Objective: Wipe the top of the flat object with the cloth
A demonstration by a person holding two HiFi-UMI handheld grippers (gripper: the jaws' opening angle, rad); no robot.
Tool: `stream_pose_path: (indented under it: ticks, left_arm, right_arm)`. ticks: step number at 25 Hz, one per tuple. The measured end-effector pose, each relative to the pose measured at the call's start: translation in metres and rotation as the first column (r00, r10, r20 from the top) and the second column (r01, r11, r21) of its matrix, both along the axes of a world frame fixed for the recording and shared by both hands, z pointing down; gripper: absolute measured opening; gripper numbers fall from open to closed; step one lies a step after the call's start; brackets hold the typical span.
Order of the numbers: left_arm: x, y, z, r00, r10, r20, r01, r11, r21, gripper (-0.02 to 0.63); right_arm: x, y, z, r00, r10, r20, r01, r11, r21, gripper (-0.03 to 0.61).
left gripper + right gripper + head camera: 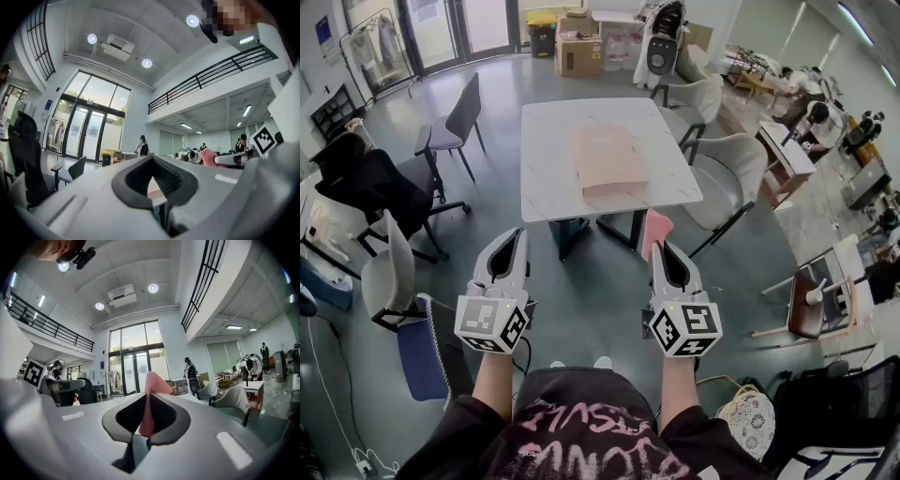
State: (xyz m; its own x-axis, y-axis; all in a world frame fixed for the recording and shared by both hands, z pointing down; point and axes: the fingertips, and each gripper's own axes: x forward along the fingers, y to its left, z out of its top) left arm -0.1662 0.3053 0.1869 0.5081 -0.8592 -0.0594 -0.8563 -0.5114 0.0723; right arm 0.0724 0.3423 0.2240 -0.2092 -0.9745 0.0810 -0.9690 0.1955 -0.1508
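Note:
A flat tan object (607, 159) lies on the white marble table (553, 178) ahead of me, and both grippers are held short of the table, above the floor. My right gripper (657, 248) is shut on a pink cloth (653, 229) whose top sticks up past the fingertips. In the right gripper view the cloth (151, 385) is pinched between the jaws of that gripper (147, 399). My left gripper (515, 240) is shut with nothing in it, as the left gripper view (151, 160) also shows. That view catches the pink cloth (206, 156) off to its right.
Chairs ring the table: a grey one (456, 124) and a black office chair (370, 185) to the left, beige ones (731, 169) to the right. Cardboard boxes (579, 49) stand at the back. People sit at desks far right (814, 117).

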Motion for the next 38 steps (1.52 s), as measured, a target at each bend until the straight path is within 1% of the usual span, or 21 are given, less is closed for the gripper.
stream_pose_path:
  ticks: [9, 18, 22, 27, 34, 38]
  left_arm:
    - [0.008, 0.001, -0.001, 1.000, 0.008, 0.007, -0.008, 1.000, -0.006, 0.000]
    - [0.016, 0.000, 0.011, 1.000, 0.010, 0.017, -0.010, 1.000, -0.025, 0.000]
    - [0.030, 0.001, 0.012, 0.999, 0.018, 0.031, -0.017, 0.999, -0.028, 0.000]
    - [0.059, 0.001, 0.012, 0.996, 0.037, 0.077, -0.037, 0.999, -0.006, 0.000]
    - [0.095, 0.003, 0.013, 0.995, 0.053, 0.090, -0.053, 0.999, -0.003, 0.000]
    - [0.108, -0.001, 0.016, 0.994, 0.053, 0.100, -0.052, 0.999, -0.009, 0.000]
  right_arm:
    - [0.004, -0.002, 0.000, 1.000, -0.010, 0.006, 0.010, 1.000, -0.006, 0.035]
    - [0.015, -0.002, 0.009, 1.000, 0.001, 0.014, 0.000, 1.000, -0.009, 0.035]
    - [0.027, -0.001, 0.012, 0.999, -0.003, 0.036, 0.004, 1.000, -0.011, 0.037]
    - [0.044, -0.005, 0.015, 0.999, -0.018, 0.051, 0.018, 1.000, 0.000, 0.037]
    - [0.072, -0.007, 0.018, 0.998, -0.031, 0.061, 0.031, 0.999, 0.006, 0.038]
    - [0.081, -0.010, 0.021, 0.997, -0.046, 0.069, 0.046, 0.999, -0.001, 0.038]
